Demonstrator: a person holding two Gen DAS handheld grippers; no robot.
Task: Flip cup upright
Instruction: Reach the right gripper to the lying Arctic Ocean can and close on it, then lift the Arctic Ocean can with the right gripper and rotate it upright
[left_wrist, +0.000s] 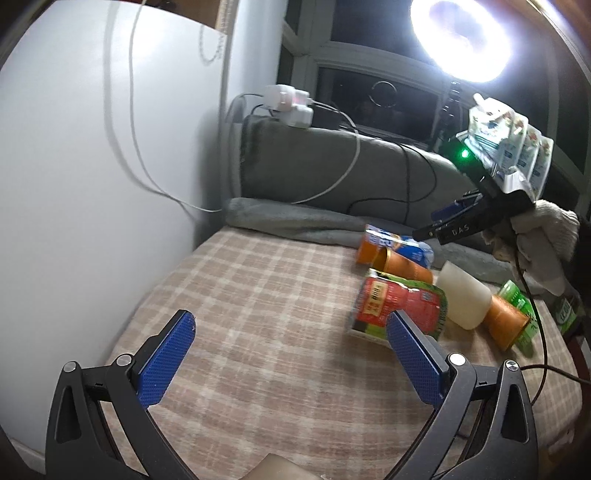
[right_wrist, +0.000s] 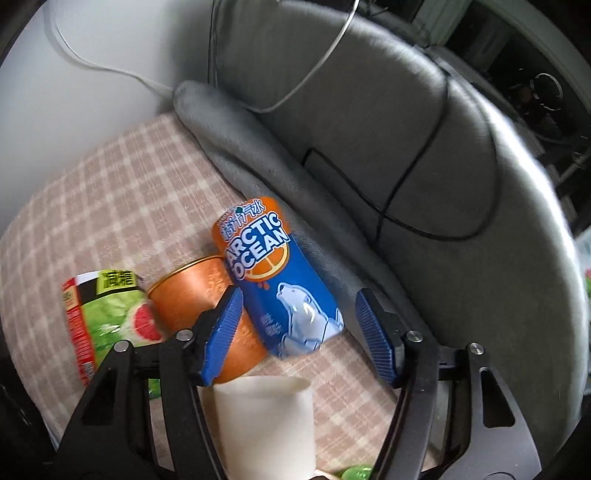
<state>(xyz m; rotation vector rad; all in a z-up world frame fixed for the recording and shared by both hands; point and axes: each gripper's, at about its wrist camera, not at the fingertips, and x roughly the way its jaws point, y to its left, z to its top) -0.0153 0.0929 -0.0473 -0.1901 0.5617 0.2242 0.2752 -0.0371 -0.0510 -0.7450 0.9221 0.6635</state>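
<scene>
A white cup (left_wrist: 463, 300) lies on its side on the checked cloth; it also shows at the bottom of the right wrist view (right_wrist: 266, 424). An orange cup (left_wrist: 404, 266) lies on its side beside it, also seen in the right wrist view (right_wrist: 192, 295). A second orange cup (left_wrist: 506, 325) lies to the right of the white cup. My left gripper (left_wrist: 291, 354) is open and empty, low over the cloth, left of the cups. My right gripper (right_wrist: 295, 332) is open, hovering above an Arctic Ocean can (right_wrist: 280, 280); it also shows in the left wrist view (left_wrist: 439, 230).
A red and green snack bag (left_wrist: 399, 306) lies by the cups. A grey cushion (right_wrist: 369, 155) with cables backs the table. A white wall (left_wrist: 92, 147) stands at left. A bright lamp (left_wrist: 461, 33) and a power strip (left_wrist: 288, 103) sit behind.
</scene>
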